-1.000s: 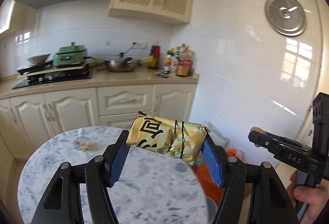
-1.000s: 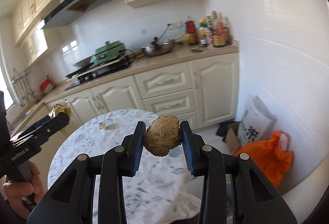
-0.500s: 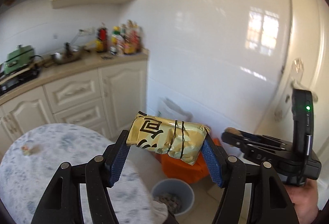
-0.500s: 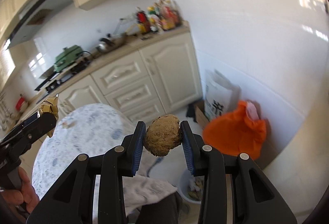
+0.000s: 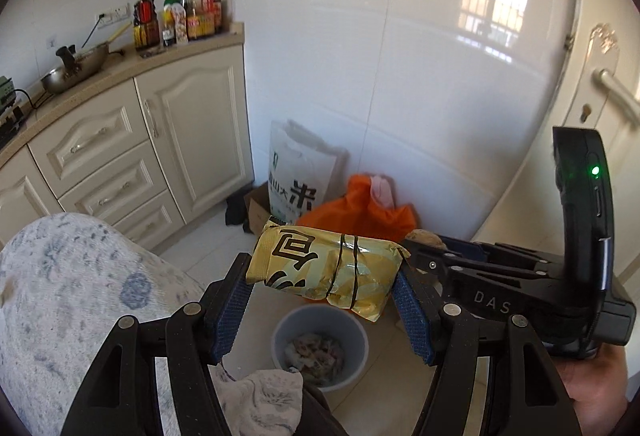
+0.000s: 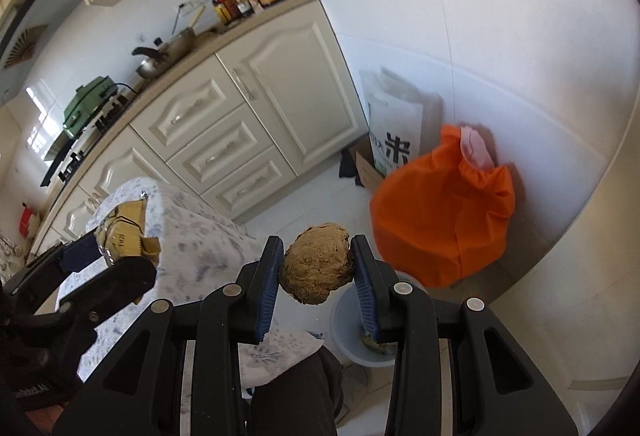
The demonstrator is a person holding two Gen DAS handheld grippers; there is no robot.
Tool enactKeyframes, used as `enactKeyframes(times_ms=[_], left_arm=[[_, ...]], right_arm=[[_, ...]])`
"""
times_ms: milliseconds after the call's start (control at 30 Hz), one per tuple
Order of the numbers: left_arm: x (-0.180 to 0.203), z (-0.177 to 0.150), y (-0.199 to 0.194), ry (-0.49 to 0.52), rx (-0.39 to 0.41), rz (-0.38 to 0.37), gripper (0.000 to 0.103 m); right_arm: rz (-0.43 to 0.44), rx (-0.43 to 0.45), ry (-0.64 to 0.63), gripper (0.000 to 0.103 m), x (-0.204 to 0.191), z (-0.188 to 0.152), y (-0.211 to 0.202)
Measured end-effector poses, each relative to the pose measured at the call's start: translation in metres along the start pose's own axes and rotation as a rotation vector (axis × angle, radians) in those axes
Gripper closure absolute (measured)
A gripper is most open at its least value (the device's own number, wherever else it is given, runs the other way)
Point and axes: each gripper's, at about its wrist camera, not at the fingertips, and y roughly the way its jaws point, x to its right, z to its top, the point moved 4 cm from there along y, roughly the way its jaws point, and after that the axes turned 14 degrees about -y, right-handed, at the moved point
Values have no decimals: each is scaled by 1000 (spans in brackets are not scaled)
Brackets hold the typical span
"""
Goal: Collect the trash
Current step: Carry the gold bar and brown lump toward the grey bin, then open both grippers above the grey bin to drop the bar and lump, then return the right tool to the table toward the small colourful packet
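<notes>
Gold crinkled foil snack wrapper [image 5: 326,270], printed with black characters and lines, is clamped lengthwise between the blue ribbed pads of the left tool [image 5: 324,300], above the round grey plastic waste bin [image 5: 320,346] on the tiled floor, in which scraps are seen. A brown, rough, fibrous lump [image 6: 316,262], roughly egg-shaped, is pinched by the right tool [image 6: 316,276], just beside the bin's rim. A white-blue mottled cloth covers the round bench [image 5: 68,300] at left. An orange fabric bag [image 6: 444,214] is slumped against the glossy white wall.
</notes>
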Motion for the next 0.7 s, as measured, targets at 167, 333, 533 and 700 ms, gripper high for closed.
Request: enactKeyframes(times_ms=[167,333,533,700], left_arm=[[13,14,47,17,-72,16,37],[8,27,69,23,-84,53,17],[4,33,58,25,-14,87,1],[-7,33,34,-11,42,109,1]], right_arm=[[4,-37,31,65,10,-4,19],[-6,-49,77,50,19,-9,25],[-52,-34,101,0,21,-7,20],[-74,-31,92,0,12,0,14]])
